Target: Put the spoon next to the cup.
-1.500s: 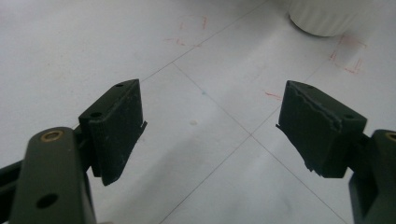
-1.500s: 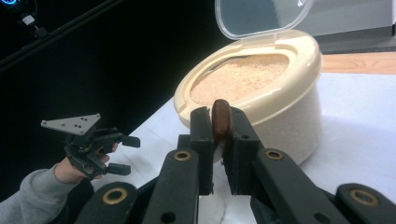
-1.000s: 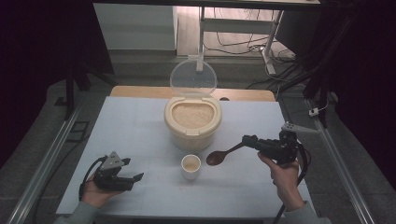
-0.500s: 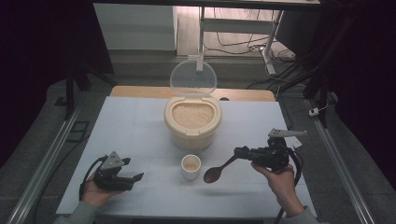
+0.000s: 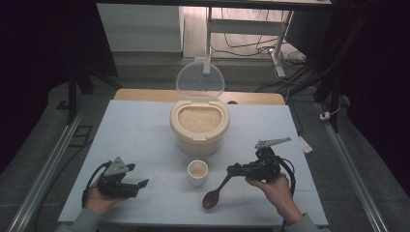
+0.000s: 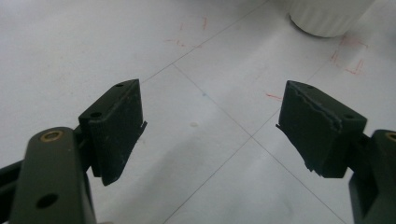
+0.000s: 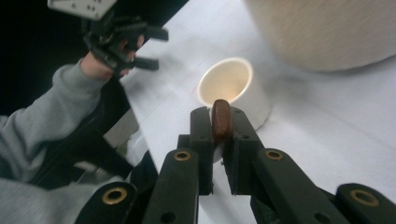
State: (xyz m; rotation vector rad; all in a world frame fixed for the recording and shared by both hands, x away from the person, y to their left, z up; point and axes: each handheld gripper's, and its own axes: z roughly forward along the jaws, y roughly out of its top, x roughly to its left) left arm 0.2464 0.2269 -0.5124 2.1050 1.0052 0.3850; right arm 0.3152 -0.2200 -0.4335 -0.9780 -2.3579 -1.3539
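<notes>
The right tool is clenched on the handle of a dark brown wooden spoon, whose bowl hangs down to the pale grey worktop close to its near edge. In the right gripper view the handle's end sits pinched between the two black jaws, with the small white ribbed cup just beyond it.

That cup stands near the middle of the worktop's near half, just in front of the round cream plastic rice container, which sits toward the far edge with its clear hinged lid standing open. The container is full of pale grain, and the cup already shows some pale grain inside; how full it is cannot be told.

The left tool is released, its jaws spread wide with nothing between them, held low by the near left corner, well apart from the cup.

By this showing, at least some scooping into the cup looks done, and the spoon appears to be on its way to being laid down. What likely remains is letting go of the spoon and perhaps closing the lid.
</notes>
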